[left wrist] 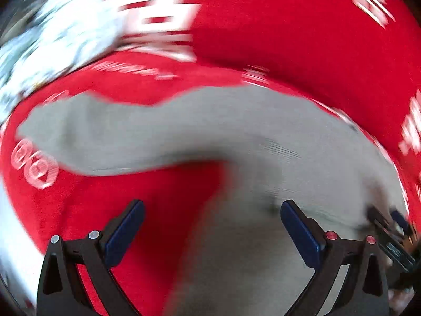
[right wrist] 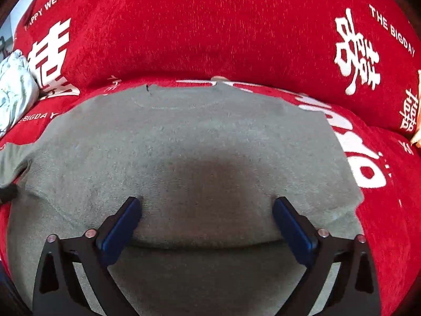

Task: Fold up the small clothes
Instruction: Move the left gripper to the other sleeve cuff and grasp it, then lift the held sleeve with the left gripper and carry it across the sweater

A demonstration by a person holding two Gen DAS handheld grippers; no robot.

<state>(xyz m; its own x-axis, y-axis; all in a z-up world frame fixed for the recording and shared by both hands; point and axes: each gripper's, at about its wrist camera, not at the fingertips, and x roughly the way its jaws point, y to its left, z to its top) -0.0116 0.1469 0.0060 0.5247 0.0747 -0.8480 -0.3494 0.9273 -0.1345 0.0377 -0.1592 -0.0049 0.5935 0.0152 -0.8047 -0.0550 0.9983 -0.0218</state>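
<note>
A small grey sweater (right wrist: 189, 147) lies flat on a red sofa cover. In the blurred left wrist view its body (left wrist: 263, 184) fills the lower right and one sleeve (left wrist: 105, 137) stretches out to the left. My left gripper (left wrist: 212, 208) is open and empty, just above the sweater's left side beside the sleeve. My right gripper (right wrist: 206, 205) is open and empty, low over the sweater's body, with a fold line just below the fingertips. The other gripper shows at the right edge of the left wrist view (left wrist: 392, 226).
The red sofa cover (right wrist: 210, 26) with white lettering spans seat and backrest. A light patterned cloth bundle (right wrist: 13, 87) lies at the far left, also blurred in the left wrist view (left wrist: 60, 34). A pale object (right wrist: 417, 137) pokes in at the right edge.
</note>
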